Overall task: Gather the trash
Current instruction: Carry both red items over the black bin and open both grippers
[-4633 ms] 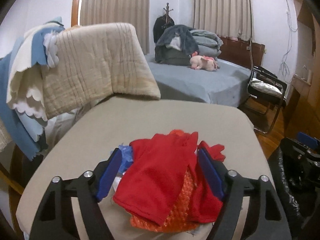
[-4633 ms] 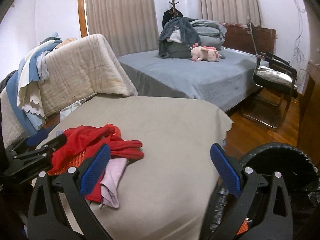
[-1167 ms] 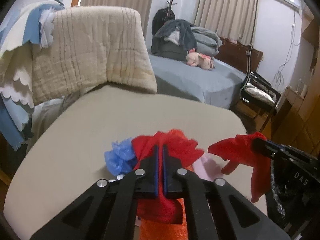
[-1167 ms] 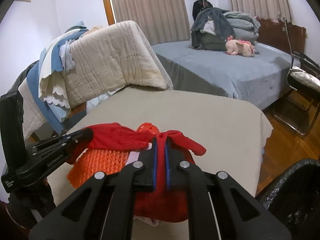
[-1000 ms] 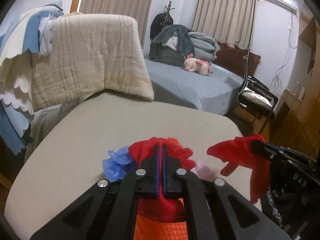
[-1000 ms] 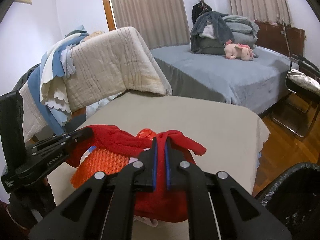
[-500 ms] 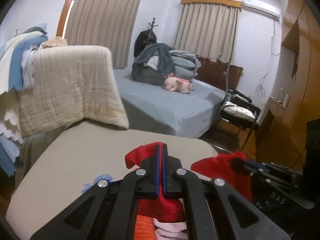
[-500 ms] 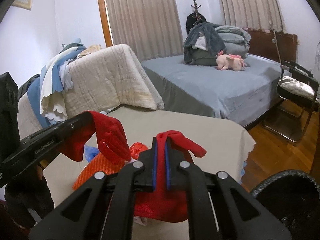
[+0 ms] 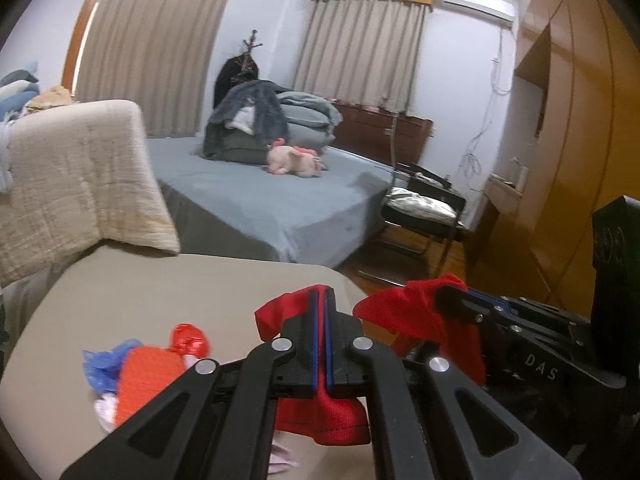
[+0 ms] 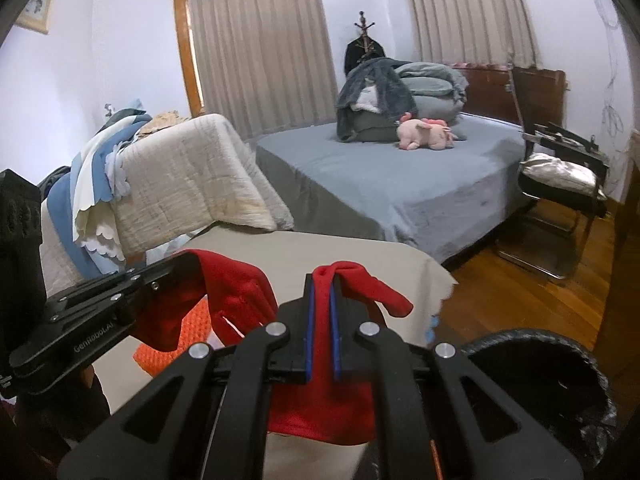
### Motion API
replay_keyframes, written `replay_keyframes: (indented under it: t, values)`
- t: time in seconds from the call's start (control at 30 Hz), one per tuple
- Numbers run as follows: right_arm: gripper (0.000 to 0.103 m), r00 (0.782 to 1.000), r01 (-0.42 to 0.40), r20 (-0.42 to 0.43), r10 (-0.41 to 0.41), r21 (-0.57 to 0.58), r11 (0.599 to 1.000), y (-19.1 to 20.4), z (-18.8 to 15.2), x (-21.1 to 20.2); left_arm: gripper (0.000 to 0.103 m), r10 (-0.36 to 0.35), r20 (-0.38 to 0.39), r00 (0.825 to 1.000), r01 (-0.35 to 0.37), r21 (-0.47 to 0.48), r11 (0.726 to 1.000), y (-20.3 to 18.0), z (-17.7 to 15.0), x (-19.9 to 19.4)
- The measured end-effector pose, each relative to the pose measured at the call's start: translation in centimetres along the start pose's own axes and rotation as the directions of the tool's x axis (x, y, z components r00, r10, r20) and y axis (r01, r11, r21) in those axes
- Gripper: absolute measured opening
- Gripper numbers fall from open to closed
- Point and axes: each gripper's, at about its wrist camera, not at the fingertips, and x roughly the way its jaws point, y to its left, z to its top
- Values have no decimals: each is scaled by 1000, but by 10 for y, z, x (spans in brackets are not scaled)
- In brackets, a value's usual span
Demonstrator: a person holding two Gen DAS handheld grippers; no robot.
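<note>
Jaws of the left gripper (image 9: 319, 300) are pressed together on a left red glove (image 9: 320, 416), with only a thin strip of fabric between the blue pads. A fold of the glove pokes out above the fingertips and the wider part hangs below the jaws, clear of the table. The right gripper (image 10: 320, 284) is pinched shut the same way on a right red glove (image 10: 324, 404); one glove finger curls out past its tips to the right and the cuff droops underneath.

In the left wrist view the right gripper (image 9: 452, 294) comes in from the right edge, its glove (image 9: 416, 316) bunched at its tip, just beside the left gripper's fingers. In the right wrist view the left gripper (image 10: 180, 264) reaches in from the left, its glove (image 10: 232, 296) draping down from the tip.

Below and left of the grippers, the beige table (image 9: 132, 292) carries the remaining litter: an orange mesh piece (image 9: 148, 384), a crumpled blue plastic bag (image 9: 100, 368) touching its left side, a shiny red wrapper (image 9: 188, 338) at its upper edge, and a pale pink scrap (image 9: 105, 410) beside it.

A black-lined trash bin (image 10: 536, 392) stands on the wooden floor to the lower right, just beside the right gripper. Beyond the table lie a quilt-draped chair back (image 10: 188, 184), a grey-blue bed (image 10: 392, 184) with a pink plush toy (image 10: 426, 133), and a black folding chair (image 10: 560, 188).
</note>
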Motion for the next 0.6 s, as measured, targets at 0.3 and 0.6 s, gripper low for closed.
replay_keyframes:
  t: [0.3, 0.6]
  values:
    - [6, 995, 98, 6, -98, 29, 995, -44, -15, -40, 2, -85, -20, 996, 86, 24, 996, -44, -5, 11]
    - [6, 983, 183, 2, -184, 63, 981, -83, -32, -70, 2, -163, -56, 985, 166, 50, 985, -85, -14, 29]
